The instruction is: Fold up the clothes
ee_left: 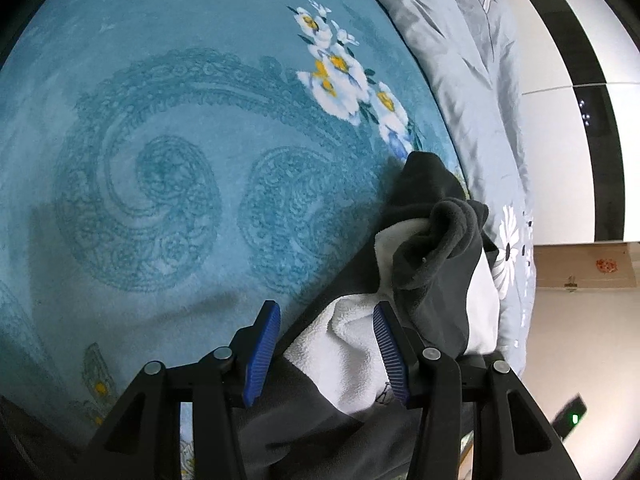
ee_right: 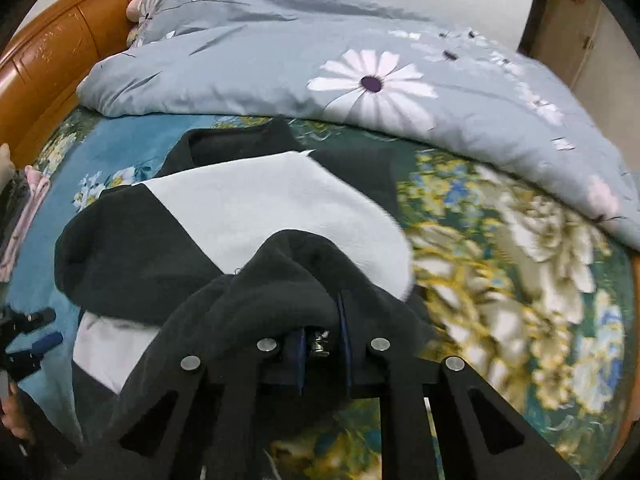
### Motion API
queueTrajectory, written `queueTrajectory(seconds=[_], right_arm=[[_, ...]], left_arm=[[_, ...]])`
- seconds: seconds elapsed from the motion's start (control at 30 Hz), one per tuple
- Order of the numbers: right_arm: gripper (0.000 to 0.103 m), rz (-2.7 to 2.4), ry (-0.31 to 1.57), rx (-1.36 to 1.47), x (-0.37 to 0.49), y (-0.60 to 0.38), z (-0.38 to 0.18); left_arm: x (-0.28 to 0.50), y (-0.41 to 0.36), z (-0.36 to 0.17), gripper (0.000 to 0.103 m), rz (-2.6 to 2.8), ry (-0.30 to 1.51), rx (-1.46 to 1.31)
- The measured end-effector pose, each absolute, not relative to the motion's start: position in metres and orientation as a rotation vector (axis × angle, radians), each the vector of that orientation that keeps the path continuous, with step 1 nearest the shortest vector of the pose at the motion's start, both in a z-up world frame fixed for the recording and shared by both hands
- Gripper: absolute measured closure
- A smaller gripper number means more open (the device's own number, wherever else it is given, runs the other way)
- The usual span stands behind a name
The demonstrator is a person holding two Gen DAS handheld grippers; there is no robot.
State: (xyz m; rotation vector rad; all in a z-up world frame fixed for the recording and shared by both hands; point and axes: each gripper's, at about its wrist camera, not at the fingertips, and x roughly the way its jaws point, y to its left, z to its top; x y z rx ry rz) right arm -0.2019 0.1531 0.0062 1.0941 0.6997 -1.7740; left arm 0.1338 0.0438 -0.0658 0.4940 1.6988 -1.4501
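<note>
The black-and-white fleece garment (ee_right: 248, 208) is seen spread on the teal floral blanket (ee_left: 160, 100) that covers the bed, with the grey daisy-print duvet (ee_right: 320, 40) bunched along the far side. In the right wrist view, a dark fold of the fleece is draped over the right tongs (ee_right: 320, 320); the blue pads are drawn close together with cloth clamped between them, so the garment is gripped there. The white panel lies flat just beyond that fold, bordered by black fabric on the left and far edges. In the left wrist view, the left tongs (ee_left: 326, 334) are held spread wide, with the garment's white-and-dark edge lying between the two blue ribbed pads (ee_left: 262, 354) and nothing pinched. A dark cuff-like bundle is lifted above the white fleece to the right. At the left edge of the right wrist view, the left tool is glimpsed low beside the garment. The orange wooden headboard (ee_right: 48, 52) is seen at upper left
</note>
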Motion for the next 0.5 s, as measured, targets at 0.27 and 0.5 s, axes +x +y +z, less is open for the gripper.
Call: queueTrajectory(seconds=[0.27, 0.5], right_arm=[[0.089, -1.886, 0.837, 1.173, -0.207, 0.282, 0.041], [0.089, -1.851, 0.886, 1.534, -0.209, 0.371, -0.053]], left_arm=[[0.135, 0.047, -0.064, 0.050, -1.441, 1.703, 0.546], [0.131, 0.057, -0.054, 0.050, -1.484, 1.696, 0.592]])
